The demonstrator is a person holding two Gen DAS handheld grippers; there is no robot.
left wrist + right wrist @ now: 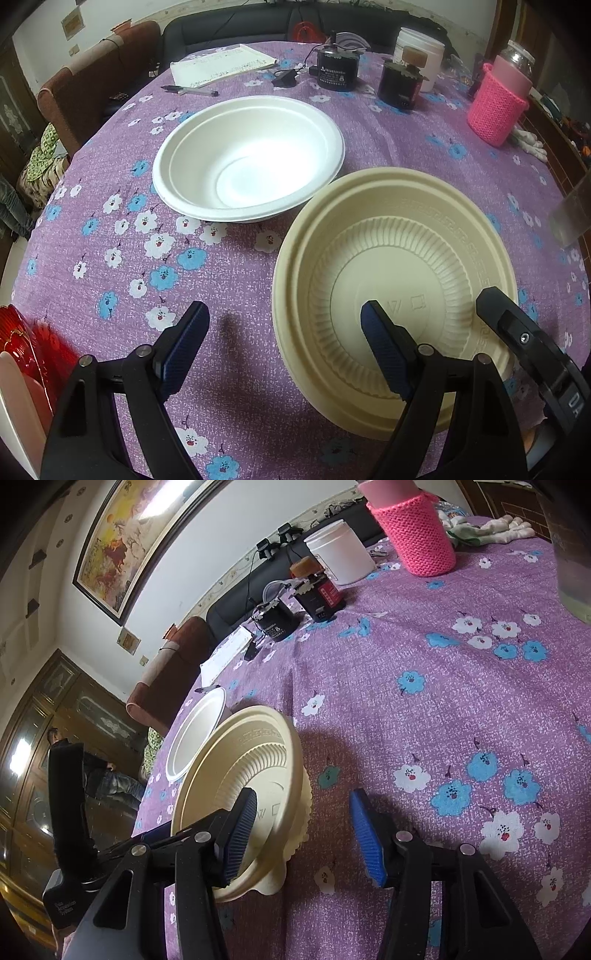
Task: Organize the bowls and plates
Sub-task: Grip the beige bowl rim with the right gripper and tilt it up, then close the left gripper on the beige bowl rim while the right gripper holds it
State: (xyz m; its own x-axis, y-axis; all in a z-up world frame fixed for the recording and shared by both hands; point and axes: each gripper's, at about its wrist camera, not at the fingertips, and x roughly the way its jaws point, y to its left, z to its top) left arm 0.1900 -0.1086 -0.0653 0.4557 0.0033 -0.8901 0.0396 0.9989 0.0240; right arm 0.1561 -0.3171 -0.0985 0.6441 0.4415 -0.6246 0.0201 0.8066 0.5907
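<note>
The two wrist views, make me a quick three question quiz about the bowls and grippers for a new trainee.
1. True or false: the white bowl sits nested inside the cream bowl.
2. Multiple choice: the left gripper is A) shut on the white bowl, B) open, straddling the cream bowl's near rim, C) shut on the pen.
3. Fill in: the right gripper is ____, holding nothing.

Key:
1. False; they sit side by side on the floral tablecloth.
2. B.
3. Open.

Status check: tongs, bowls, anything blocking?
Left tongs open, straddling cream bowl rim. Right tongs open alongside. White bowl beyond, touching. Nothing blocking.
</note>
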